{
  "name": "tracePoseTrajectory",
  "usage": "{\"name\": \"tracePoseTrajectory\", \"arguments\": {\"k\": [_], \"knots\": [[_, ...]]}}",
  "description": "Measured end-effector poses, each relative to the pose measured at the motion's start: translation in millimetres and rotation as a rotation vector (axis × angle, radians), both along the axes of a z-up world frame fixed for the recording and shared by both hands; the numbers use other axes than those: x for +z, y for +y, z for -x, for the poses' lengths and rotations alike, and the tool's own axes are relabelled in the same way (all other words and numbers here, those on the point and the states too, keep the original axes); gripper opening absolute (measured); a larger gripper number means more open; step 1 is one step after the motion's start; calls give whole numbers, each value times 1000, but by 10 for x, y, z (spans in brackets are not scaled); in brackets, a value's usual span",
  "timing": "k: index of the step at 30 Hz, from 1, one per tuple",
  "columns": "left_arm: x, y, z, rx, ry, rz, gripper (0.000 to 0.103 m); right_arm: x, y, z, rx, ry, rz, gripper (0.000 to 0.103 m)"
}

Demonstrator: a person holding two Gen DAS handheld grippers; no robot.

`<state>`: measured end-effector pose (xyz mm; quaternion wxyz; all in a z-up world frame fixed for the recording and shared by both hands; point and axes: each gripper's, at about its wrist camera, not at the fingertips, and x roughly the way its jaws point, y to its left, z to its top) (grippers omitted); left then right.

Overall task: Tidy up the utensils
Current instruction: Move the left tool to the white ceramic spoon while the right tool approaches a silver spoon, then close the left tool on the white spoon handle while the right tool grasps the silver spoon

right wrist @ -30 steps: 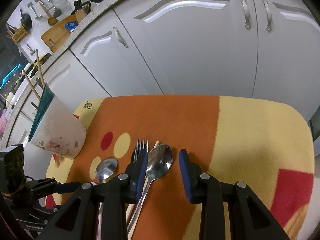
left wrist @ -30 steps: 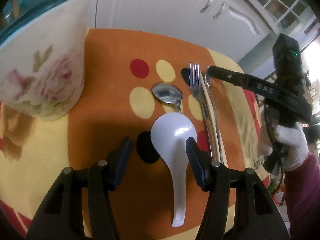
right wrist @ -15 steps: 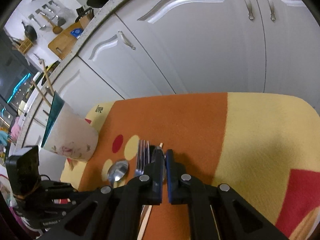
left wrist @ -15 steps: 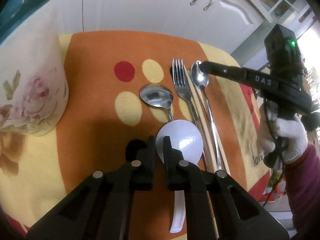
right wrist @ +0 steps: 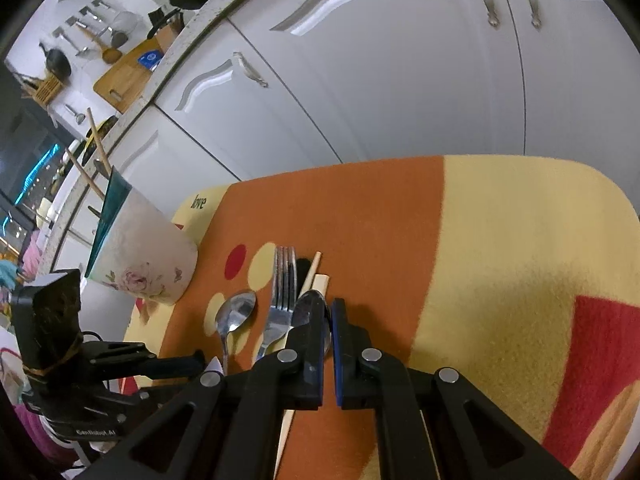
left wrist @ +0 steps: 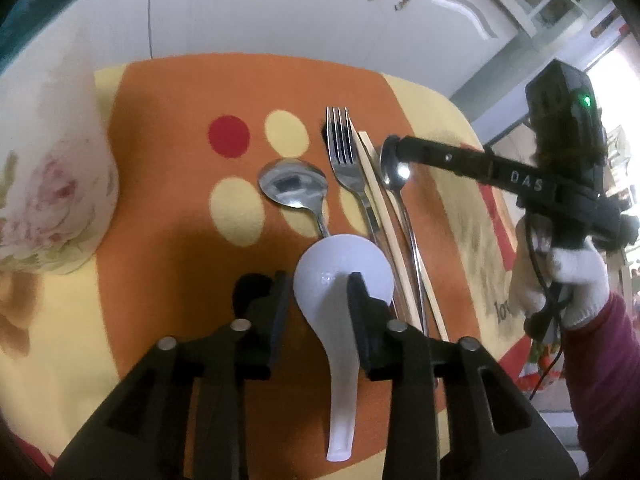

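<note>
Five utensils lie side by side on an orange and yellow mat (left wrist: 160, 92) in front of white kitchen cabinets (right wrist: 400, 80): a white soup spoon (left wrist: 340, 280), a short metal spoon (left wrist: 294, 190), a fork (left wrist: 344, 156), a pair of pale chopsticks (left wrist: 380, 200) and a long metal spoon (left wrist: 394, 172). A floral cup (right wrist: 140, 260) with a teal rim stands at the mat's left edge, already holding wooden sticks, and appears to be where the utensils belong. The left gripper (left wrist: 320, 300) hangs over the soup spoon, whose neck sits between its jaws; those jaws have just been opening and now stand half spread, with clear space beside the left pad and the right pad crossing over the bowl's edge, so no firm pinch shows. The right gripper (right wrist: 327, 320) reaches over the bowl of the long metal spoon, its fingers pressed nearly together; whether they pinch the spoon's rim cannot be told from either view. A white-gloved hand (left wrist: 568, 284) steadies that tool. Judging by the layout, the step in hand is picking up the first utensils, one per hand. The next move would call for the left jaws to settle squarely on the soup spoon's narrow neck and close, then lift it clear of the neighbouring handles towards the cup.
</note>
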<state>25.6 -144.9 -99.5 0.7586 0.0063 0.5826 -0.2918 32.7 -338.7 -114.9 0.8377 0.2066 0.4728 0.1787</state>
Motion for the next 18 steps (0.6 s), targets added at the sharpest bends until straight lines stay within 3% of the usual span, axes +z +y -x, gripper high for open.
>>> {"name": "tracePoseTrajectory", "arguments": {"k": [13,16,18], "knots": [[14,-262,-166,-130,-27,-22,41,-138,-78,-28,3,16,-64,7],[12,-305,-93,-173,-50,-38,40,-146,-64,-57,4,14,-73,7],[17,-324,-35,-199,-52,-44,32,-154,-53,-85,9,14,-79,7]]}}
